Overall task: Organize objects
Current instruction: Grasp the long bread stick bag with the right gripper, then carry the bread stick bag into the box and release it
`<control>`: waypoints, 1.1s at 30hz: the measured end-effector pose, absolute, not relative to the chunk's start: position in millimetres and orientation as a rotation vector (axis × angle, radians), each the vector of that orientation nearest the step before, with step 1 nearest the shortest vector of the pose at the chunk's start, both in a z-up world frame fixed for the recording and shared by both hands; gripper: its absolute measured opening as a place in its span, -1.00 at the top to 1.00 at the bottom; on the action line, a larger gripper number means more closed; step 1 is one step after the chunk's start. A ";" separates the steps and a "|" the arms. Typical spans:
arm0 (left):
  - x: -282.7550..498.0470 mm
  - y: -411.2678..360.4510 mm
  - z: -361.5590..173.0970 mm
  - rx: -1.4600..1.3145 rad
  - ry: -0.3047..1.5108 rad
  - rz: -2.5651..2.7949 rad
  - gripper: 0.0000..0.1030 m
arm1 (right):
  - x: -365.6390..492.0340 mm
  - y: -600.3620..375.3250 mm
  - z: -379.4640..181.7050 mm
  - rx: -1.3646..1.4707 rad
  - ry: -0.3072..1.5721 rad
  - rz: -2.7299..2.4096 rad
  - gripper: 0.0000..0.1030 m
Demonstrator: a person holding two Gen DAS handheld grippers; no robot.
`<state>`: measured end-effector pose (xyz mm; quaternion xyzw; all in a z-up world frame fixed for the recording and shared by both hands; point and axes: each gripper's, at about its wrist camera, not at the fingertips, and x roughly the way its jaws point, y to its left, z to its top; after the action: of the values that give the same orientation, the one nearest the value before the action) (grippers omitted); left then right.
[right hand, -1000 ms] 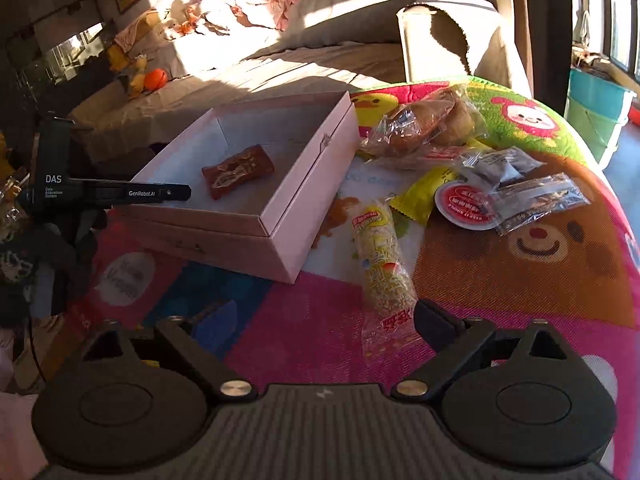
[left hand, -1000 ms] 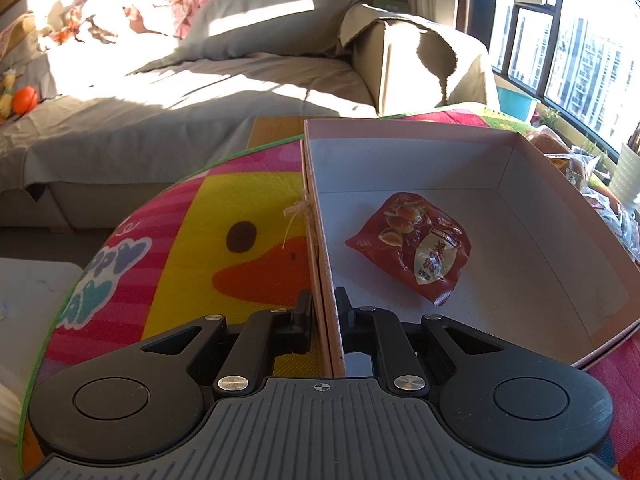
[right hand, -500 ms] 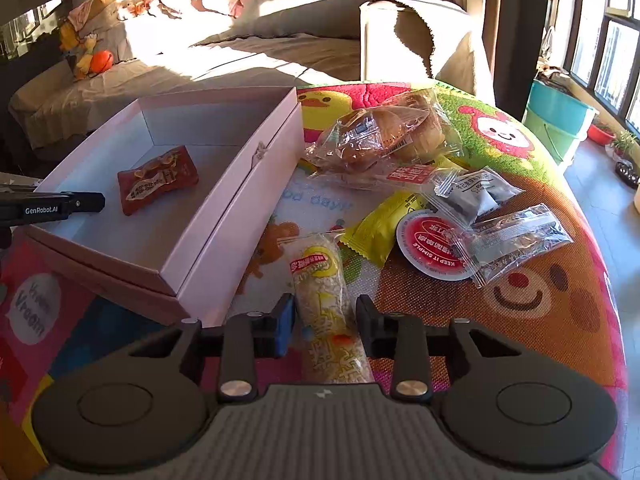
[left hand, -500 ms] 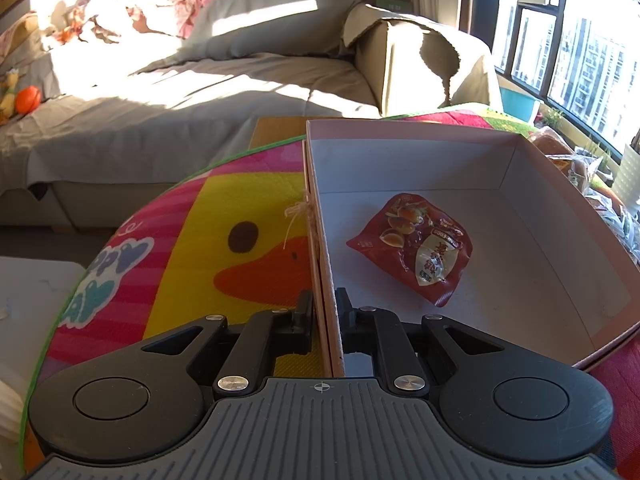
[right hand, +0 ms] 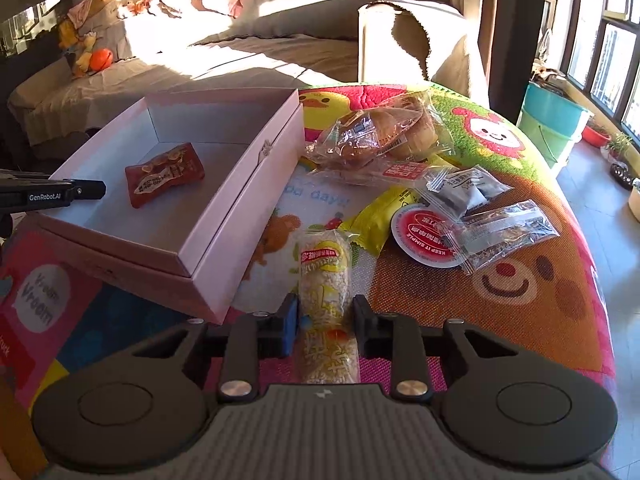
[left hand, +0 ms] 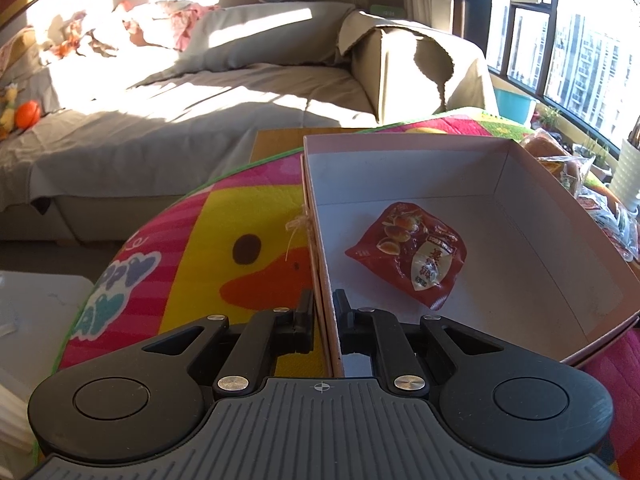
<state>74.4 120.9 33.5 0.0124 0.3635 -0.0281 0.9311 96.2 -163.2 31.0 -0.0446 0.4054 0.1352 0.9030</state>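
An open pink box stands on the cartoon-print mat. A red snack packet lies on its floor. My left gripper is shut on the box's near side wall, one finger inside and one outside. In the right wrist view the same box, the red packet and the left gripper sit at the left. A rice cracker roll in clear wrap lies on the mat. My right gripper is closing its jaws, and both pads touch the roll's sides.
Right of the box lie a bag of bread rolls, a yellow packet, a round red-and-white lid, a grey sachet and a clear packet. A covered sofa stands behind. A teal bucket stands by the window.
My right gripper moved forward over the rice cracker roll, and its jaws went from wide open to closed against it. The left gripper and the box stayed still.
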 end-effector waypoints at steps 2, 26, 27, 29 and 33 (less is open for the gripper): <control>73.9 123.6 33.4 0.005 0.737 -0.062 0.78 | 91.3 -165.5 46.2 -0.083 0.813 0.276 0.46; 76.2 124.3 29.7 0.001 0.728 -0.063 0.78 | 142.0 -73.4 84.8 0.099 0.721 0.466 0.46; 76.4 124.2 29.6 0.001 0.729 -0.063 0.78 | 143.1 -74.5 80.4 0.104 0.731 0.455 0.46; 76.4 124.2 29.5 0.001 0.729 -0.063 0.78 | 144.4 -76.9 74.1 0.118 0.748 0.441 0.46; 77.1 124.1 28.0 0.000 0.735 -0.063 0.78 | 146.1 -80.9 69.8 0.127 0.747 0.429 0.44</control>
<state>77.1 124.1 28.0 -0.0001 0.3593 -0.0308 0.9327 146.1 -80.9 69.8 0.0613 0.3617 0.2080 0.9067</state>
